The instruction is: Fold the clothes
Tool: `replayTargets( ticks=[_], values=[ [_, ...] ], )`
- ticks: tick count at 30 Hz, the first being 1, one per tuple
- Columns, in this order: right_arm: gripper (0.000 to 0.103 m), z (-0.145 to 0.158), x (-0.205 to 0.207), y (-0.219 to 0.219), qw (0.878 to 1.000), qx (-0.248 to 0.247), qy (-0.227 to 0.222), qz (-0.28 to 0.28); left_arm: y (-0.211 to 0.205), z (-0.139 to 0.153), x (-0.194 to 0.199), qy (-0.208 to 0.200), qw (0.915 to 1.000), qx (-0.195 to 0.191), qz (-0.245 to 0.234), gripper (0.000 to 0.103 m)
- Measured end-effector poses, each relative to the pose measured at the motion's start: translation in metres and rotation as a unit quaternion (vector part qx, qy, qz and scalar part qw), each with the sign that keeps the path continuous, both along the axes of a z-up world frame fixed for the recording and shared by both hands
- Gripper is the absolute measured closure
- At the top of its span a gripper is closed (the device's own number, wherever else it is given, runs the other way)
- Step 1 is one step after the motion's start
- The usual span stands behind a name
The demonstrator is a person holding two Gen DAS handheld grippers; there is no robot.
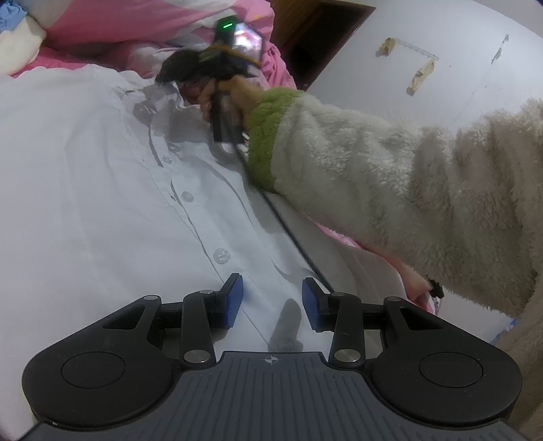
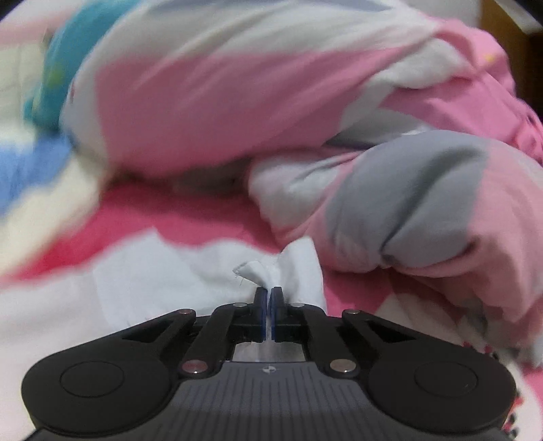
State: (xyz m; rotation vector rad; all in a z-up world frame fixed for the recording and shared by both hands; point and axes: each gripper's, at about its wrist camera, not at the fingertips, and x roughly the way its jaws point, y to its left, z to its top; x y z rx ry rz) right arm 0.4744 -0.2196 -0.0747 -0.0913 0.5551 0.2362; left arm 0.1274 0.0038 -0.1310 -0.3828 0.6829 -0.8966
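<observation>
Now the right gripper (image 2: pixel 268 298) pinches the white shirt (image 1: pixel 101 190); left gripper (image 1: pixel 271 302) hovers part-open, holding nothing.

White wall (image 1: pixel 424 30), dark wooden doorway (image 1: pixel 315 37), pink bedding (image 2: pixel 210 112).

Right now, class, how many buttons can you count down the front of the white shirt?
3 on the white shirt: one near the collar, one mid-placket, one nearest the left gripper. Others may be hidden.
</observation>
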Motion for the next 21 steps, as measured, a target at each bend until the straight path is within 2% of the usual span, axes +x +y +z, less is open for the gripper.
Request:
replayTargets(
  ticks=[5, 9, 13, 17, 19, 20, 21],
  values=[
    [0.102, 0.031, -0.005, -0.013, 0.989, 0.143, -0.014, 0.042, -0.001, 0.0, 0.001, -0.002, 1.0, -0.001, -0.001, 0.065],
    [0.102, 0.031, 0.003, 0.005, 0.98, 0.178, 0.001, 0.085, -0.001, 0.0, 0.001, -0.001, 1.0, -0.005, -0.002, 0.065],
    [0.102, 0.002, 0.021, 0.031, 0.984, 0.15, 0.03, 0.092, -0.001, 0.0, 0.0, 0.0, 1.0, -0.008, -0.004, 0.065],
    [0.099, -0.032, 0.037, 0.054, 0.996, 0.041, 0.06, 0.059, -0.002, 0.001, 0.0, -0.001, 1.0, -0.009, -0.005, 0.065],
    [0.088, -0.024, 0.033, 0.056, 0.996, 0.033, 0.059, 0.056, -0.003, 0.0, 0.0, -0.001, 0.9999, -0.01, -0.005, 0.065],
    [0.07, -0.013, 0.029, 0.054, 0.996, 0.032, 0.059, 0.054, -0.003, -0.001, 0.0, -0.001, 0.9999, -0.011, -0.006, 0.065],
    [0.06, 0.0, 0.021, 0.049, 0.997, 0.032, 0.049, 0.049, -0.002, -0.001, 0.0, 0.0, 0.9999, -0.013, -0.006, 0.065]
  ],
)
